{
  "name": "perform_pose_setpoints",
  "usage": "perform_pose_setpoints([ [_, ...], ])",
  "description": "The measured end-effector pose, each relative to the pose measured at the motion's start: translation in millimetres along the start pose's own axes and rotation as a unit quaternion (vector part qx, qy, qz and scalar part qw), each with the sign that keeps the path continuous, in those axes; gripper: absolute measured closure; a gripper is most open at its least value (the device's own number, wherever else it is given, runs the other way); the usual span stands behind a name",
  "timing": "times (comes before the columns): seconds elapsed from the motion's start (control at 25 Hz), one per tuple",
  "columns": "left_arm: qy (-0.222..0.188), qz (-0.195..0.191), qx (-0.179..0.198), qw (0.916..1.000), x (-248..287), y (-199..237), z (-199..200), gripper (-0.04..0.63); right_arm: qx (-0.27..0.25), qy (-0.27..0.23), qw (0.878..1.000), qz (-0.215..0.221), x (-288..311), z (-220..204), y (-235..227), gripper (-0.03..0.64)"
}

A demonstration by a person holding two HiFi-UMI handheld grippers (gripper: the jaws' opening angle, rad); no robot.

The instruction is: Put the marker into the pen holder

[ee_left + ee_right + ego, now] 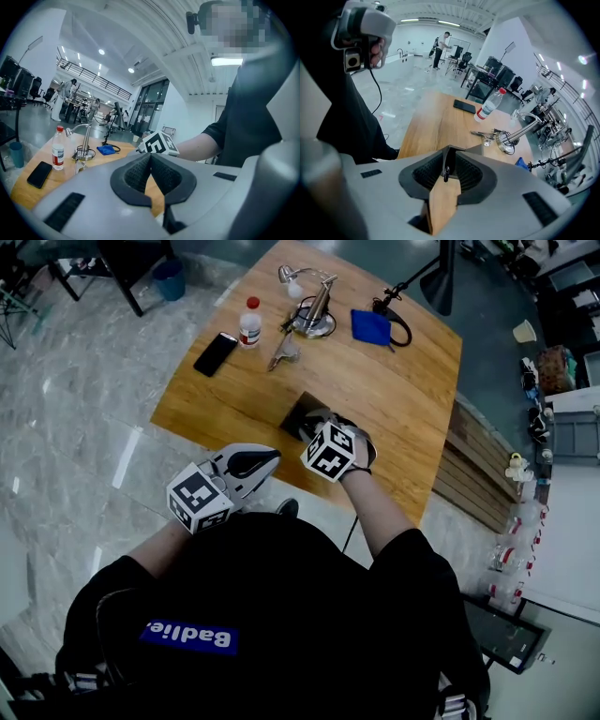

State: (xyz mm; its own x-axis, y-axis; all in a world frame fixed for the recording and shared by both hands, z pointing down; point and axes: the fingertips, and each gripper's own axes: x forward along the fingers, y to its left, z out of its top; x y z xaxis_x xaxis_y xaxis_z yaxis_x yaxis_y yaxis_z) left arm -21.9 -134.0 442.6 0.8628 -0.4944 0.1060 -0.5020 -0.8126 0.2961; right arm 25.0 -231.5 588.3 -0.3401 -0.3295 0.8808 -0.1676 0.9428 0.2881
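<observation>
A dark square pen holder [300, 412] stands near the front edge of the wooden table [412, 399]. My right gripper [318, 422] hovers right over the holder. In the right gripper view its jaws are shut on a thin black marker [446, 174], whose tip pokes up between the pads. The holder's rim [474, 149] shows just beyond them. My left gripper [274, 457] is held off the table's front edge, close to my body. Its jaws are shut and hold nothing [150, 157].
At the back of the table lie a black phone [216, 353], a small bottle with a red cap [249, 322], a metal desk lamp [314, 307], a metal tool [281, 352] and a blue cloth [371, 326]. A blue bin [169, 279] stands on the floor.
</observation>
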Motion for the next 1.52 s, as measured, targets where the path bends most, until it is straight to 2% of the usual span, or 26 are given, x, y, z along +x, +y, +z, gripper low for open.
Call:
perform_pose_setpoints([
  [0.24,0.005,-0.035,0.013,0.9993,17,-9,6,0.586,0.08,-0.068,0.994,-0.017,-45,7,2,0.551],
  [0.44,0.013,-0.059,0.019,0.998,30,-18,8,0.586,0.164,-0.14,0.976,-0.031,-84,11,6,0.551],
  [0.6,0.019,-0.076,0.024,0.9967,40,-27,8,0.586,0.247,-0.206,0.947,-0.019,-112,13,14,0.551],
  [0.76,0.024,-0.089,0.027,0.9954,49,-32,7,0.586,0.315,-0.283,0.906,-0.003,-137,17,16,0.554],
  [0.88,0.025,-0.095,0.028,0.9948,53,-35,7,0.586,0.352,-0.329,0.876,0.004,-153,17,17,0.581],
  [0.96,0.026,-0.097,0.029,0.9945,56,-38,8,0.586,0.366,-0.351,0.862,0.006,-161,16,19,0.599],
  [1.36,0.028,-0.104,0.03,0.9937,64,-43,10,0.586,0.403,-0.435,0.805,0.007,-177,15,28,0.611],
  [1.44,0.03,-0.103,0.029,0.9937,64,-43,9,0.586,0.408,-0.442,0.799,0.011,-178,16,31,0.611],
  [1.52,0.033,-0.102,0.029,0.9938,64,-43,8,0.586,0.408,-0.443,0.798,0.016,-176,18,33,0.611],
])
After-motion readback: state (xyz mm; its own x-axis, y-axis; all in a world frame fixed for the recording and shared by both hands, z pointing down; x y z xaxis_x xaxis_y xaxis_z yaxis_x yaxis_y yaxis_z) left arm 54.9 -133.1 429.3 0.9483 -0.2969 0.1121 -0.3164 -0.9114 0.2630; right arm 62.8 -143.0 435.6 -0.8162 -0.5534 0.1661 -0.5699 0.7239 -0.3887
